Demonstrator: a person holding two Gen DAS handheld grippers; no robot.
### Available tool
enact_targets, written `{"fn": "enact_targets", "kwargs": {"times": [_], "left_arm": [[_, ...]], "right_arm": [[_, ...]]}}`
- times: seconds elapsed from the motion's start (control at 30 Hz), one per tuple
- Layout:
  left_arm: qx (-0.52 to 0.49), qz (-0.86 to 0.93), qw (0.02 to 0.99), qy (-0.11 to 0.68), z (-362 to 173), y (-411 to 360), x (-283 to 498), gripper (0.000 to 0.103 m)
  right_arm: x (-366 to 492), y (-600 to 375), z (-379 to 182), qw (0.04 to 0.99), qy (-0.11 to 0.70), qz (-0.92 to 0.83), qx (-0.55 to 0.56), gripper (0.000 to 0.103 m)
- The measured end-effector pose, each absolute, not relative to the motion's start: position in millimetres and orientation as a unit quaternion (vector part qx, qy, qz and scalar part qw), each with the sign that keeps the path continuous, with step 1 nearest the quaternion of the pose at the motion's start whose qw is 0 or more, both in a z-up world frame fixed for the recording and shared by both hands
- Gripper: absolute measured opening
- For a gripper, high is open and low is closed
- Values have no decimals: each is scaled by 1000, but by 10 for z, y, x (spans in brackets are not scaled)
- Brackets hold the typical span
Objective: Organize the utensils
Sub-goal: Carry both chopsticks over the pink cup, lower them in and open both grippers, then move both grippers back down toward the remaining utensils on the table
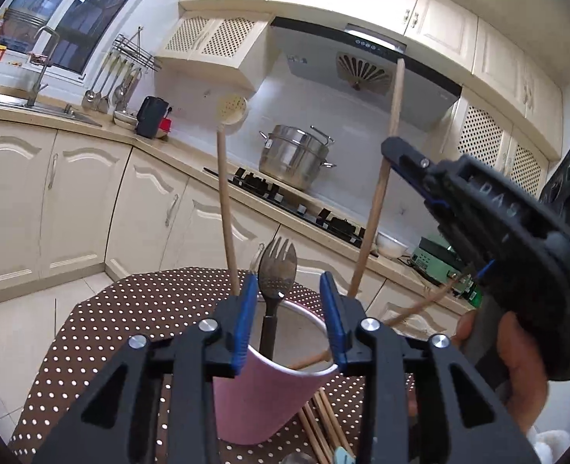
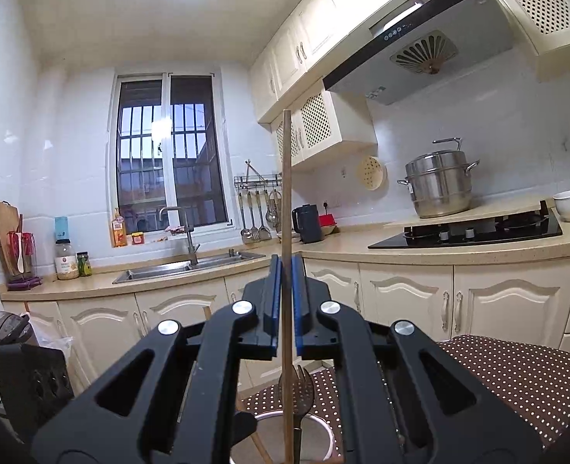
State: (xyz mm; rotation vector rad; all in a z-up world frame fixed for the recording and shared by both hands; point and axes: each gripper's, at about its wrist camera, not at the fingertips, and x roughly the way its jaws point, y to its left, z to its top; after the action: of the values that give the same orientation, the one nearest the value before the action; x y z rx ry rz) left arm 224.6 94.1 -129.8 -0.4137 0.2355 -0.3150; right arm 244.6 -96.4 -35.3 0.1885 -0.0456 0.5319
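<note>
Blue-padded left gripper [image 1: 288,317] straddles the pink cup [image 1: 269,398] rim, jaws open around it, steadying. Right gripper [image 2: 285,301] pinches 1 wooden stick [image 2: 286,193] upright over the cup, beside the spork [image 1: 277,266]. Next, I judge: lower, release inside.

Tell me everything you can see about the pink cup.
The pink cup looks like smooth paper or plastic, tapering toward its base, with a pale inside and a round open rim. It stands roughly upright on the dotted tablecloth, between the left gripper's blue-padded jaws, which sit at its rim; whether they press it is unclear. Inside stand a dark spork, a slotted wooden spoon and the wooden stick held by the right gripper. Chopsticks lie by its base.
</note>
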Motion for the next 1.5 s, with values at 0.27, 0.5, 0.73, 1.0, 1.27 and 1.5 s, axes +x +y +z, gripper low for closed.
{"fn": "enact_targets", "kwargs": {"times": [0.27,0.5,0.73,1.0,1.27,1.5], "left_arm": [[-181,-87,971,127,-1122,978,2148,37],[-166,-61,975,134,-939,1004,2052,47],[-149,-54,979,126,-743,969,1853,52],[-139,-63,980,128,-540,920,1540,58],[-110,-86,969,202,-600,712,1408,63],[-77,-115,917,373,-1038,484,1590,64]], "right_arm": [[2415,-936,-424,962,2,263,77,6],[2292,-964,-451,962,21,262,71,7],[2094,-971,-410,966,29,250,64,30],[1748,-1100,-267,968,20,240,63,49],[1459,-1368,-261,974,39,215,61,55],[1451,-1578,-529,973,136,178,59,64]]}}
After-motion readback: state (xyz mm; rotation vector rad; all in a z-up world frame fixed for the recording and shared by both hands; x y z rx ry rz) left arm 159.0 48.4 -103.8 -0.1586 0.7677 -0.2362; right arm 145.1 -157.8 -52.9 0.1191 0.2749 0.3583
